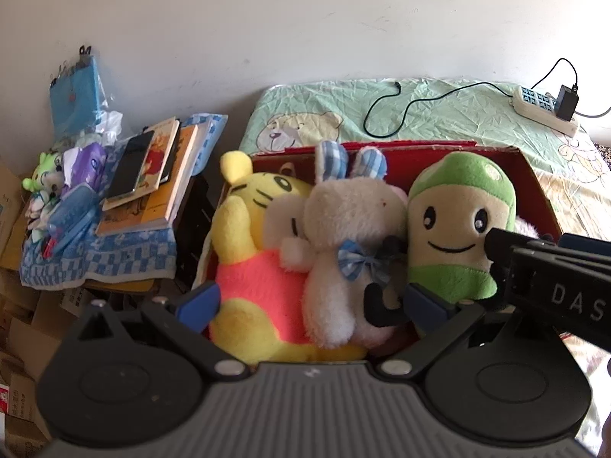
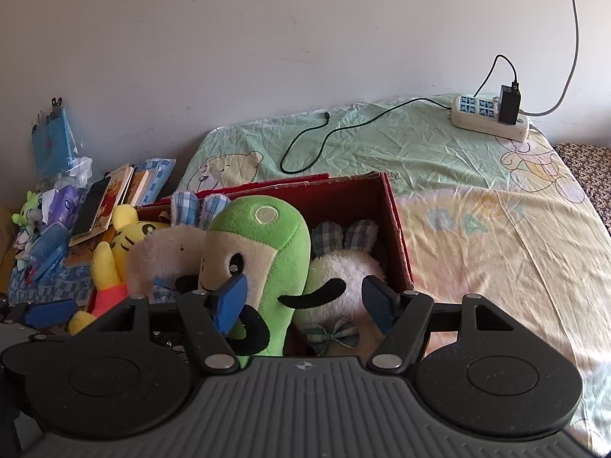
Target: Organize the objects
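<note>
Both sit spread with nothing gripped: left hand-held gripper (image 1: 313, 301) right over the fuzzy white bunny plush (image 1: 343, 229), right hand-held gripper (image 2: 305, 301) straddling the green-capped smiling plush (image 2: 263, 252), all inside the red cardboard box (image 2: 397, 229) on the bed (image 2: 477, 229).
</note>
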Action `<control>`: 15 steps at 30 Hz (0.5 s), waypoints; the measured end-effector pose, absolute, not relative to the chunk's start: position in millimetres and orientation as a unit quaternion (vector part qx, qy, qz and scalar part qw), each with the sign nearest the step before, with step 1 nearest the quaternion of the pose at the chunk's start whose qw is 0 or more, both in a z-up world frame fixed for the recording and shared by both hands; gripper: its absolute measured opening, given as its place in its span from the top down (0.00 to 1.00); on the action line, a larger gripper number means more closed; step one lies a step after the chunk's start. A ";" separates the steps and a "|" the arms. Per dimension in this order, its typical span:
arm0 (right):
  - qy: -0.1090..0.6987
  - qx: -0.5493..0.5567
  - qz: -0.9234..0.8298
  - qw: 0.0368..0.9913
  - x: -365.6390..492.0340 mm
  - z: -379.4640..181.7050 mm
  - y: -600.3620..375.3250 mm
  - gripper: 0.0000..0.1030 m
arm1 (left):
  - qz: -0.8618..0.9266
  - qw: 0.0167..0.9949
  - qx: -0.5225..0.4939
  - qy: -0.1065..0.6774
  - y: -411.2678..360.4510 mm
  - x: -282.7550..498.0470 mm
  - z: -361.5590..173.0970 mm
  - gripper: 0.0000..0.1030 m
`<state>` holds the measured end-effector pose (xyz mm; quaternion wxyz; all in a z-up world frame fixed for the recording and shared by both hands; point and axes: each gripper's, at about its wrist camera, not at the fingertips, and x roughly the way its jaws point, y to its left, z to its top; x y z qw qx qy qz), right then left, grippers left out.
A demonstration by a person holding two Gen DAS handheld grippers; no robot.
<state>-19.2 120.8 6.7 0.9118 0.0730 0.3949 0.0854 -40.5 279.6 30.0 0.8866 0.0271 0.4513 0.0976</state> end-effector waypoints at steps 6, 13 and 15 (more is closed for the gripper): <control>0.399 0.072 0.084 0.910 -21.8 8.0 120.4 0.32 | 0.103 0.885 0.032 0.454 278.1 -44.8 30.6 0.01; 0.403 0.073 0.084 0.909 -25.9 11.2 121.5 0.32 | 0.105 0.882 0.032 0.459 279.1 -51.5 33.4 0.01; 0.402 0.072 0.085 0.909 -26.7 12.6 122.5 0.32 | 0.106 0.882 0.033 0.458 279.3 -52.8 35.4 0.01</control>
